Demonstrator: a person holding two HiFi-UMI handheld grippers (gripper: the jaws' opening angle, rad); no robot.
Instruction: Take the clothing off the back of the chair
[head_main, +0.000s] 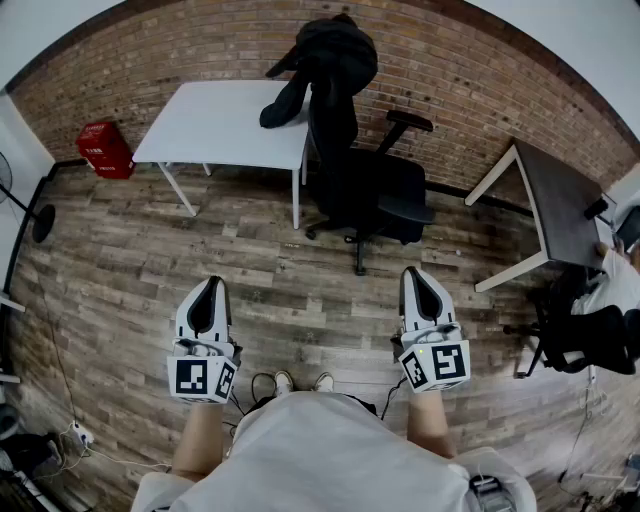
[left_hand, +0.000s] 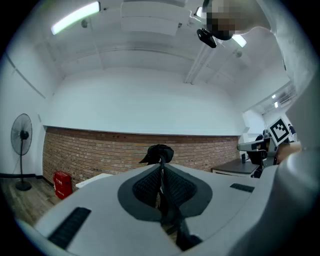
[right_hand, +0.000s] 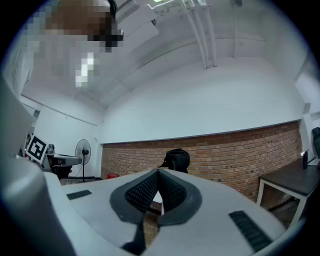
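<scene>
A black jacket (head_main: 330, 60) hangs over the back of a black office chair (head_main: 375, 195), and one sleeve trails onto the white table (head_main: 215, 120) beside it. The chair stands near the brick wall, well ahead of me. My left gripper (head_main: 212, 285) and right gripper (head_main: 413, 273) are held level over the wood floor, side by side and far short of the chair. Both are shut with nothing between their jaws. In the left gripper view the jacket (left_hand: 159, 151) shows just above the closed tips of the left gripper (left_hand: 161, 164). In the right gripper view the jacket (right_hand: 177, 159) sits slightly right of the right gripper's tips (right_hand: 158, 172).
A red box (head_main: 105, 150) stands by the wall at the left, and a floor fan (head_main: 35, 218) is at the far left. A dark-topped desk (head_main: 565, 205) and a second black chair (head_main: 585, 340) are at the right. Cables (head_main: 85, 440) lie near my feet.
</scene>
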